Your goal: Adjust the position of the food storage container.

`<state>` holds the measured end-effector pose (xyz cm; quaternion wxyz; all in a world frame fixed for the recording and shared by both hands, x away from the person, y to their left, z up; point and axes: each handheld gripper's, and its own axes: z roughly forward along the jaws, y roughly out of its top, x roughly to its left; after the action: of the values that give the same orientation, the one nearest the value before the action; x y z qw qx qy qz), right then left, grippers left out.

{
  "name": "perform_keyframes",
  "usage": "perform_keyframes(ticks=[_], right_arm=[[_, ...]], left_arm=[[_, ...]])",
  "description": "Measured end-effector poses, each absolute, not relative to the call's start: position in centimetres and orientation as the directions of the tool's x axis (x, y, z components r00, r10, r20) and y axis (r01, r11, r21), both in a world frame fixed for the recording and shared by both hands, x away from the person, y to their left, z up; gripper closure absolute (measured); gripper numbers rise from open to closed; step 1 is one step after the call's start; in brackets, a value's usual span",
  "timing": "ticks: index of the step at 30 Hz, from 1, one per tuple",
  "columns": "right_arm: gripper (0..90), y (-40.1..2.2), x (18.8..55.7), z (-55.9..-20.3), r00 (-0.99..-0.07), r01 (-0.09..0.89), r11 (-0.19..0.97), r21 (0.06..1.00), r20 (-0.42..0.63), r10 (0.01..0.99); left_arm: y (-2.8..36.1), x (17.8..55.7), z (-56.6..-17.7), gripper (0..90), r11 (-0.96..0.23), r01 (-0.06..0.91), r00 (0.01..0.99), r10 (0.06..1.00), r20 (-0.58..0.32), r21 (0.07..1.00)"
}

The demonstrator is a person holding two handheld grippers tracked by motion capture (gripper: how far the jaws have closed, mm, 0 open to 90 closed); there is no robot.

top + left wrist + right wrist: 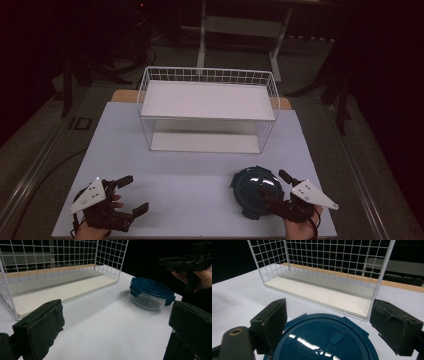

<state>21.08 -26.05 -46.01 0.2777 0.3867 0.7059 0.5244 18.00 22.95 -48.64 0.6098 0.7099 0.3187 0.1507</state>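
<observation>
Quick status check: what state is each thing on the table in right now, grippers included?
Container: upright on the table, blue lid on, clips down.
Wire rack: upright, both shelves bare.
Left gripper: jaws open, nothing between them, away from the container.
Right gripper: jaws open, straddling the lid; whether the pads touch it I cannot tell.

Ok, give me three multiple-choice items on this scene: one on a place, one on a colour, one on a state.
1. Where is the container? A in the rack; B on the table before the rack; C atop the rack.
2. Its lid is: A red; B white; C dark blue.
3. The right tongs are: A open around the container; B shut beside it; C lifting it.
Answers: 1 B, it sits on the table in front of the rack. 2 C, the lid shows blue. 3 A, the jaws flank the lid with gaps.
</observation>
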Motion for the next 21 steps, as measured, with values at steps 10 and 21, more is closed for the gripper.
perform_keyframes(ticks=[10,21], right_arm=[[14.1,-25.9,20.3,-44.9,-0.565,0.243,0.144,0.959,0.020,0.825],[12.7,-25.7,19.8,-42.1,-0.612,0.219,0.168,0.961,0.001,0.791]], left_arm=[[22.9,17.9,-48.5,0.0,-0.057,0.254,0.754,0.637,-0.161,0.966],[22.8,17.8,-48.4,0.0,-0.051,0.247,0.765,0.624,-0.162,0.968]])
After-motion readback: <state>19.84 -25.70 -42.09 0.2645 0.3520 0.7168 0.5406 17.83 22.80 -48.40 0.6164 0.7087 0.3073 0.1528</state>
